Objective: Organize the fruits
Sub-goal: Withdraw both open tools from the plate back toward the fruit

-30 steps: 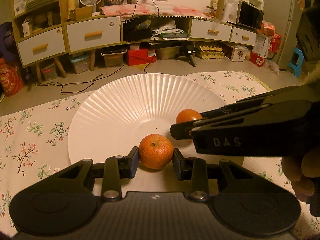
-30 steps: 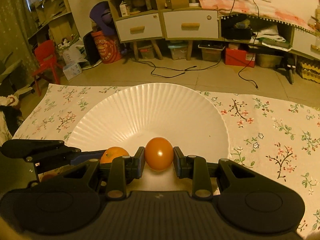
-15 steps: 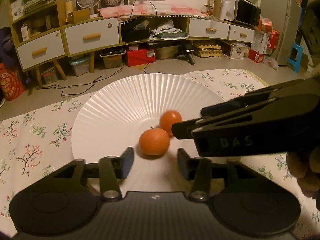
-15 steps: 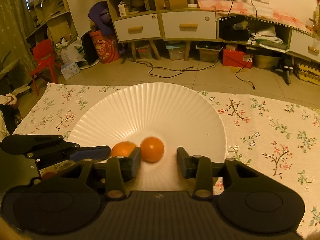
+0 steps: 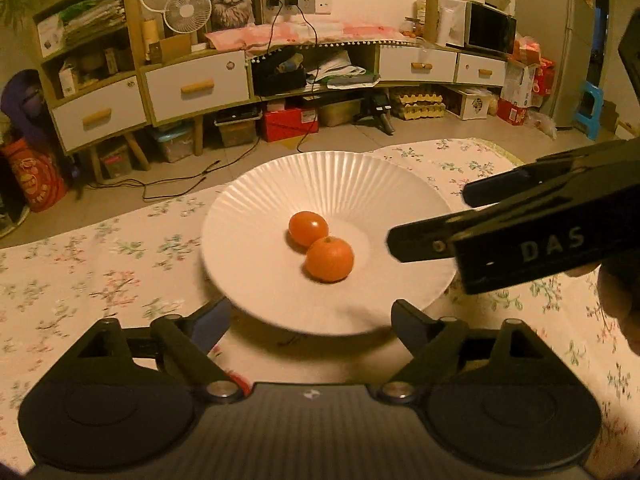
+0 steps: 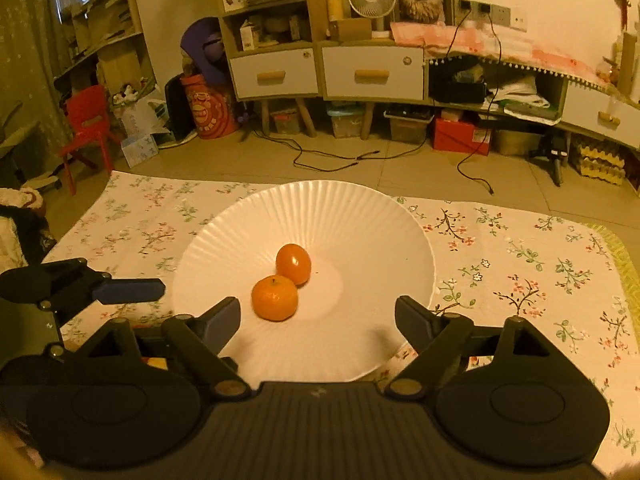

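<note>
Two fruits at rest on a serving plate, viewed from both hand-held grippers. The white fluted plate (image 5: pixel 280 184) lies on a worktop covered with a flowered cloth (image 5: pixel 100 264). In its flat centre lie a dimpled mandarin (image 5: pixel 329 259) and a smoother orange fruit (image 5: pixel 308 228), touching or very nearly touching each other. The shallow dished form of the plate probably explains why both round fruits settle together at the middle and do not roll toward the rim.

The left hand-held gripper (image 5: pixel 310 320) has its jaws spread wide, having just been opening; nothing lies between them, and the near rim of the plate fills the gap. Both fruits lie ahead of its fingertips, well clear of the pads. The right hand-held gripper (image 6: pixel 318 316) is likewise spread, its jaws also having just been opening, with nothing between them. From it the mandarin (image 6: pixel 274 298) lies just ahead of the left fingertip and the smoother fruit (image 6: pixel 293 264) slightly farther ahead. Each tool enters the other's view from the side: the right one (image 5: pixel 520 232) at the right of the left-wrist view, the left one (image 6: pixel 80 288) at the left of the right-wrist view, both flanking the plate.

Open, empty jaws with both fruits free on the plate suggest that this placement is complete. Whether further fruits await sorting cannot be told.
</note>
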`<act>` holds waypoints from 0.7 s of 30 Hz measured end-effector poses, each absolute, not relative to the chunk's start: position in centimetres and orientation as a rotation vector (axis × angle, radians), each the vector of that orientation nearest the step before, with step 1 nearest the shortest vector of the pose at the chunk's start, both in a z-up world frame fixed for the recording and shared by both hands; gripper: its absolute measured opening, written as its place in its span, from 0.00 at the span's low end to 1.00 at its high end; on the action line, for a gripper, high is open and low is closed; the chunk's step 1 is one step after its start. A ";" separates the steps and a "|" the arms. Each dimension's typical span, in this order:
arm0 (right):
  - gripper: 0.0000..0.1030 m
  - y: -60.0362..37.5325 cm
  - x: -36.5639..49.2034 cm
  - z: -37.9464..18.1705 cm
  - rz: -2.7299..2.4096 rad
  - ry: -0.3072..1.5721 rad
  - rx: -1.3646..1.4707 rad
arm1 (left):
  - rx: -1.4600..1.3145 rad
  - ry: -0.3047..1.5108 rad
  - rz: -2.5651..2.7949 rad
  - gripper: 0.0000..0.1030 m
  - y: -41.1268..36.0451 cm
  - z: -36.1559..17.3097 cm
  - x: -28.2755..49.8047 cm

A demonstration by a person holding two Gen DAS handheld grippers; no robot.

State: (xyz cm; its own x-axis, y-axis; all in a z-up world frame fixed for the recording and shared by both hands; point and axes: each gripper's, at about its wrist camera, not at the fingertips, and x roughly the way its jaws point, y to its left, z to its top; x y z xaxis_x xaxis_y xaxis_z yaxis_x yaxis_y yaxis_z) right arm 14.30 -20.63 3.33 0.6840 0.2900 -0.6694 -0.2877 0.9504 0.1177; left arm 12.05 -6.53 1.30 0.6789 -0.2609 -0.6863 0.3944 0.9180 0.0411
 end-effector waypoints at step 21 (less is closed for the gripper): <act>0.91 -19.1 9.4 2.5 0.322 0.773 0.000 | 0.163 0.784 -0.319 1.00 -2.3 1.1 7.4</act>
